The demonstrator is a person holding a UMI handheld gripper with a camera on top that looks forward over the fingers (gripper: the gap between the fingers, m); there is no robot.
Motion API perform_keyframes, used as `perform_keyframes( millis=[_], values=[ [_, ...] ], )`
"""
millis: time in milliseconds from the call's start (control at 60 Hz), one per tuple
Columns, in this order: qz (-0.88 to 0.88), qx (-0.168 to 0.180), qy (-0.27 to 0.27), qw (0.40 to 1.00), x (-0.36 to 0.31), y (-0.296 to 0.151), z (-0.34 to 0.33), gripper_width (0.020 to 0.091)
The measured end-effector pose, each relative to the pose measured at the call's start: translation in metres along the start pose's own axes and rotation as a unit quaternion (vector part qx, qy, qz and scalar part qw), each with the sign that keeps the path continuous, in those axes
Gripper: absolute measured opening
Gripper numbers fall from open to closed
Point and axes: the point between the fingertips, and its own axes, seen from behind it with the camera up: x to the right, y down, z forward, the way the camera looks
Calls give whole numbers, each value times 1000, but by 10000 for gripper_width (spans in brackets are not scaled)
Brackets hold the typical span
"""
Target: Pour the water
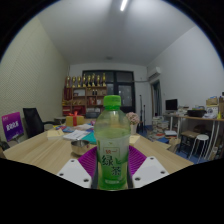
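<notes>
Where the fingers close on it, the gripper (112, 170) clasping an upright green-capped bottle (112, 140), wooden table (40, 152) beyond.

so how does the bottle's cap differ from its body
The cap is solid green and opaque; the body is clear and pale. The cap is narrow; the body is wider and carries a green label. Both belong to the upright bottle held between the gripper fingers.

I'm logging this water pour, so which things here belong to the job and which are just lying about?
Job: green-capped bottle, held upright between the gripper fingers, both pads pressing its label.

Lying about: wooden table, red box beyond the bottle, shelves at the back wall.
</notes>
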Motion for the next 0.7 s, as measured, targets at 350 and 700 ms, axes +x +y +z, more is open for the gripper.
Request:
perform_keyframes(
  millis=[350, 700],
  values=[
    [-505, -24, 44, 862, 19, -75, 83, 357],
    [-902, -6, 12, 432, -29, -81, 140, 360]
  ],
)
